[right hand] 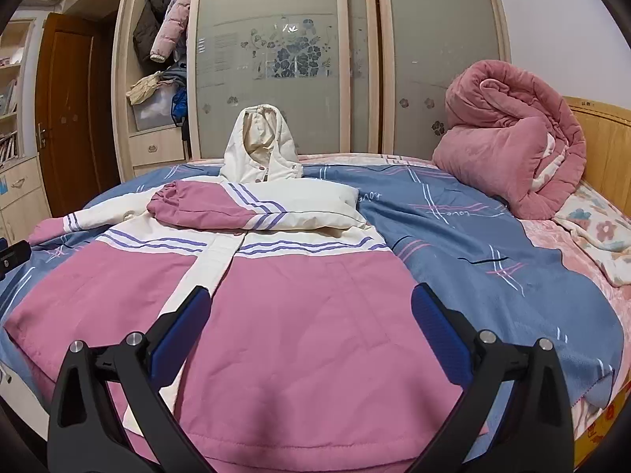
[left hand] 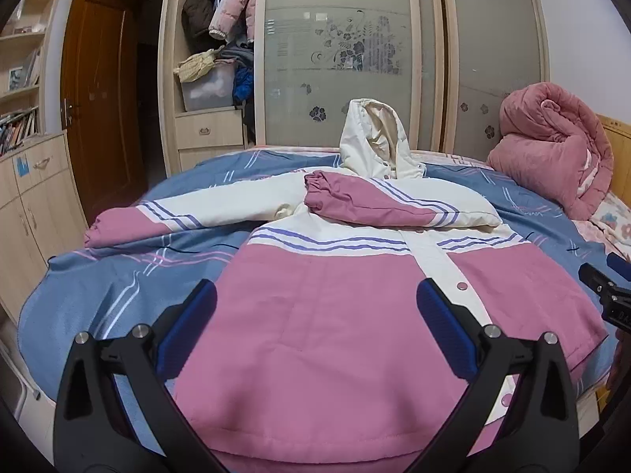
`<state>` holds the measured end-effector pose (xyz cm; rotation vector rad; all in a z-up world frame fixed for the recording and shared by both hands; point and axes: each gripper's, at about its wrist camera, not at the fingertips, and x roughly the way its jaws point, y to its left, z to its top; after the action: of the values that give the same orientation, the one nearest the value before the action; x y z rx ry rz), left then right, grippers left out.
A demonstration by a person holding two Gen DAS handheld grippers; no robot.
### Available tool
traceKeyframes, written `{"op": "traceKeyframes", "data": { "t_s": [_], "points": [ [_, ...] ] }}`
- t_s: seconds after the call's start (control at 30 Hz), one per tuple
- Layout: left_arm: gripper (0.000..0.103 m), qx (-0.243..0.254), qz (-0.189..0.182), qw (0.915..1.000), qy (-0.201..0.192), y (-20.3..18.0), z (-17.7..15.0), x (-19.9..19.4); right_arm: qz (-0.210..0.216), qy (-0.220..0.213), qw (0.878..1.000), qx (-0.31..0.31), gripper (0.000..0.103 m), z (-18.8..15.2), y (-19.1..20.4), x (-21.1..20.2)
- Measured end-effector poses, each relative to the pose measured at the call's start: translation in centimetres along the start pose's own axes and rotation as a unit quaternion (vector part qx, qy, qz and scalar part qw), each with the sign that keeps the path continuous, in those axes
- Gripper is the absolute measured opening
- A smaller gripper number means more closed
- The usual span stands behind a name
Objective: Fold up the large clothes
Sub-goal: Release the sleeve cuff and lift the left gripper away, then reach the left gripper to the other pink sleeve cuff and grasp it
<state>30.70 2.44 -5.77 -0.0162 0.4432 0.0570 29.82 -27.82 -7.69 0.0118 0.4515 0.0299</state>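
A pink and cream hooded jacket (left hand: 335, 315) lies front up on the bed, hem toward me; it also shows in the right wrist view (right hand: 299, 335). Its hood (left hand: 374, 142) stands upright at the far end. One sleeve (left hand: 378, 205) is folded across the chest; the other sleeve (left hand: 157, 220) stretches out to the left. My left gripper (left hand: 315, 299) is open and empty above the jacket's lower left half. My right gripper (right hand: 307, 303) is open and empty above the lower right half. The right gripper's tip shows at the edge of the left wrist view (left hand: 607, 291).
The bed has a blue patterned sheet (right hand: 493, 244). A rolled pink quilt (right hand: 512, 138) sits at the far right by the wooden headboard (right hand: 607, 138). A wardrobe with sliding glass doors (left hand: 347, 47) stands behind the bed. A brown door (left hand: 98, 110) and cabinets (left hand: 31, 197) are at left.
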Motion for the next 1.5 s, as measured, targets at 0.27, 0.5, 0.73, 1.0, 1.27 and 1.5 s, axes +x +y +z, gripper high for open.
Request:
{"op": "traceKeyframes", "data": {
  "t_s": [0.27, 0.5, 0.73, 1.0, 1.27, 1.5],
  "points": [
    [0.101, -0.004, 0.006, 0.9999, 0.010, 0.2, -0.4, 0.4, 0.013, -0.004, 1.000, -0.010, 0.102, 0.4, 1.3, 0.3],
    [0.101, -0.019, -0.003, 0.9996, 0.021, 0.2, -0.5, 1.1, 0.013, 0.001, 1.000, -0.009, 0.102, 0.4, 1.1, 0.6],
    [0.101, -0.005, -0.009, 0.9998, 0.019, -0.9, -0.5, 1.1, 0.006, 0.000, 1.000, -0.005, 0.102, 0.4, 0.4, 0.5],
    [0.101, -0.007, -0.011, 0.9997, 0.020, -0.9, -0.5, 1.2, 0.005, -0.001, 1.000, -0.005, 0.102, 0.2, 0.2, 0.4],
    [0.101, -0.007, -0.009, 0.9997, 0.021, -0.9, -0.6, 1.3, 0.005, 0.000, 1.000, -0.005, 0.102, 0.2, 0.2, 0.3],
    [0.101, -0.025, 0.011, 0.9996, 0.005, 1.9, 0.4, 1.4, 0.011, 0.005, 1.000, 0.001, 0.102, 0.2, 0.2, 0.3]
  ]
}}
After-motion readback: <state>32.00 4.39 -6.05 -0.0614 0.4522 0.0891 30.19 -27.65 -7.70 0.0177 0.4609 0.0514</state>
